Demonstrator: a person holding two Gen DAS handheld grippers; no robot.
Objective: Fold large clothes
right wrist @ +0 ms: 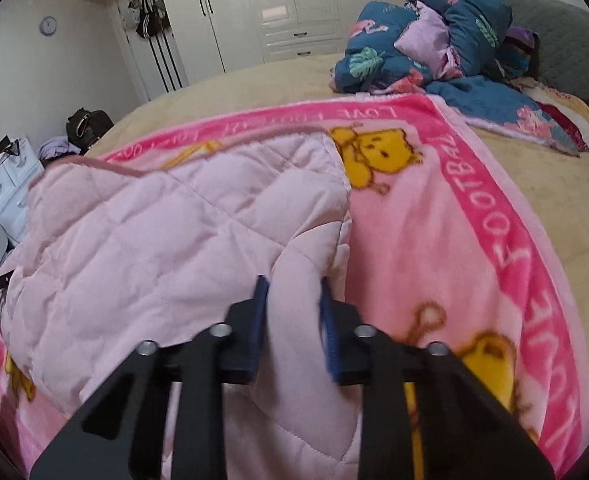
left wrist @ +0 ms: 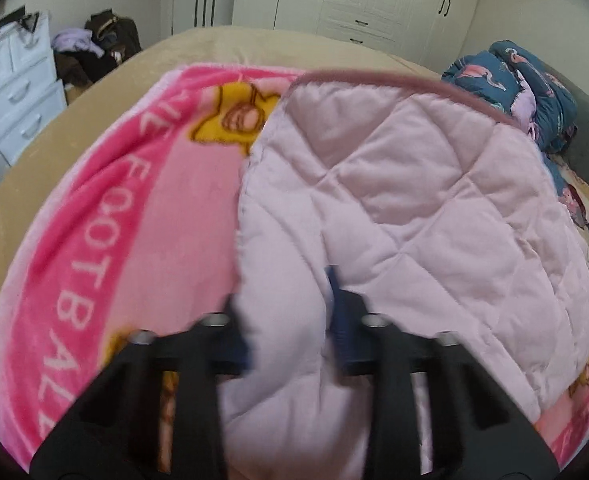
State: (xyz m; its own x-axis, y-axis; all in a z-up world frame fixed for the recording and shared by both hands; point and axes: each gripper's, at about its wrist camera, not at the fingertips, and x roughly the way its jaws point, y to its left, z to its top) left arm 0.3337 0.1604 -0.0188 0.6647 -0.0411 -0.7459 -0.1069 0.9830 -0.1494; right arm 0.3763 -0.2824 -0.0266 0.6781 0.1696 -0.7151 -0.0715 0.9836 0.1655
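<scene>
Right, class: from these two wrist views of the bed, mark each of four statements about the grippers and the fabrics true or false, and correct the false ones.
1. Both the left gripper and the right gripper grip the pale pink quilted garment. True.
2. The garment lies on bare floor. False: it lies on a pink cartoon blanket on the bed.
3. A blue patterned quilt is bundled near the headboard. True.
4. The wardrobe doors stand open. False: they are closed.
</scene>
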